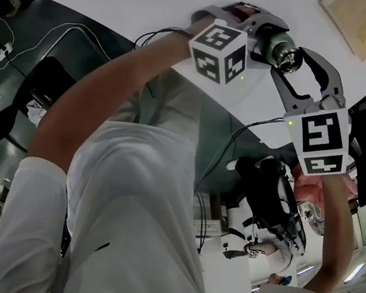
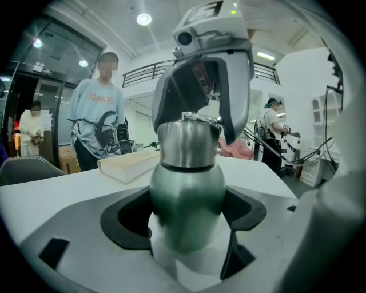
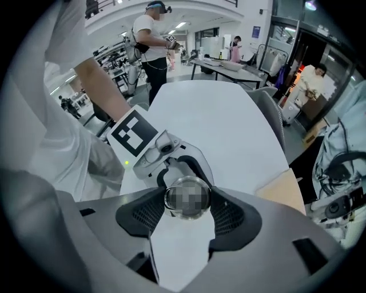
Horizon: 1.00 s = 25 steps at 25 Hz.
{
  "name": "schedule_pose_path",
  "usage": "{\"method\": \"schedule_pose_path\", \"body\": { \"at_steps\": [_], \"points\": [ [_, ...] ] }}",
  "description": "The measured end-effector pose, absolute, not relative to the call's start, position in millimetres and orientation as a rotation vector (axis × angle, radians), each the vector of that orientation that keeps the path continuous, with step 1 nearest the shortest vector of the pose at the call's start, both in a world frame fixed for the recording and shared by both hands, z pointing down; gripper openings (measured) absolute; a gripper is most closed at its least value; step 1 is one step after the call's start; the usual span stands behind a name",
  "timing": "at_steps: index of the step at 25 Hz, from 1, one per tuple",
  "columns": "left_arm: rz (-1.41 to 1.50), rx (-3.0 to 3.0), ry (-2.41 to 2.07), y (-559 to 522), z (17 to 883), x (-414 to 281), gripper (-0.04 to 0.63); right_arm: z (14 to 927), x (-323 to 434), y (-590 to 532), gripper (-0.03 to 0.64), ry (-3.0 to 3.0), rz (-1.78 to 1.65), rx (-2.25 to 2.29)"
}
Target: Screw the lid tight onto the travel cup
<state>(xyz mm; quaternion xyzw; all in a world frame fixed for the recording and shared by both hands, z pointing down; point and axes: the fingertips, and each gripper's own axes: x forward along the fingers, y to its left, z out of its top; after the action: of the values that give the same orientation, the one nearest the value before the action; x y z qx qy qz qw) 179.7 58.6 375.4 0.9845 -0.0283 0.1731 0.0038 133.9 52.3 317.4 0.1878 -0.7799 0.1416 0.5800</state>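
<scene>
Left claw (image 2: 186, 226) clamps the cup (image 2: 187, 197), right claw (image 3: 187, 209) pinches the lid (image 2: 189, 146). Any tilt here risks cross-threading, or slipping.

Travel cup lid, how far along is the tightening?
The lid already sits on the travel cup. In hand: the left tool clamps the cup body, and the right tool grips the lid. Left: any last turns and letting go. Tightness itself can't be seen.
</scene>
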Motion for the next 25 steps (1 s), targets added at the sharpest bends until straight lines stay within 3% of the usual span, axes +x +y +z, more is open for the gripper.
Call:
{"method": "schedule_pose_path", "body": {
  "at_steps": [25],
  "points": [
    [0.557, 3.055, -0.124, 57.4, 374.7, 173.9, 0.367, 316.2, 127.2, 49.4, 0.245, -1.903, 0.455, 0.689]
  ]
}}
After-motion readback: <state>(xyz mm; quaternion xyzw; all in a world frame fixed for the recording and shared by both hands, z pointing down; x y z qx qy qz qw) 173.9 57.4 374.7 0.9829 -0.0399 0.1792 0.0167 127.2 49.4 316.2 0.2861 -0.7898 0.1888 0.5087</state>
